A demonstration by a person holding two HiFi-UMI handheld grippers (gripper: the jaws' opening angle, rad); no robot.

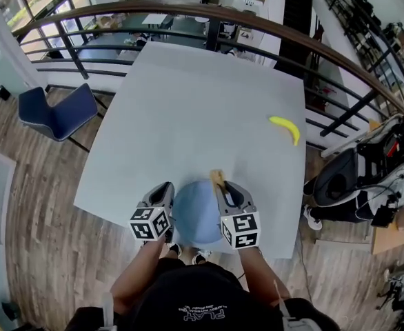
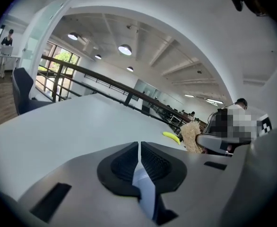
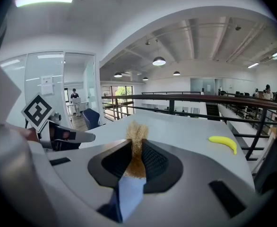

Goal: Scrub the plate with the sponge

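**Scrubbing a held plate: hold steady on one side, rub with the other**

Find the blue plate (image 1: 195,216) apparently lifted off the table (image 1: 188,102), over its near edge, between the two tools. Note the left gripper (image 2: 139,151) nipped almost together on the plate's thin rim. Note the right gripper (image 3: 137,146) clamped on the tan, fibrous sponge (image 3: 137,128), with a tuft poking out past the tips.

Hold that left pinch firm and steady, as so little rim in the bite would probably twist out under a hard push. Bring the sponge's free tuft flat against the plate's face, never the hard tips. Rub in short, overlapping strokes from the middle outward, pressing lightly enough to spare the left hold. Lower toward the table at any hint of slipping. Leave the banana (image 1: 286,127), well apart at the far right, alone.
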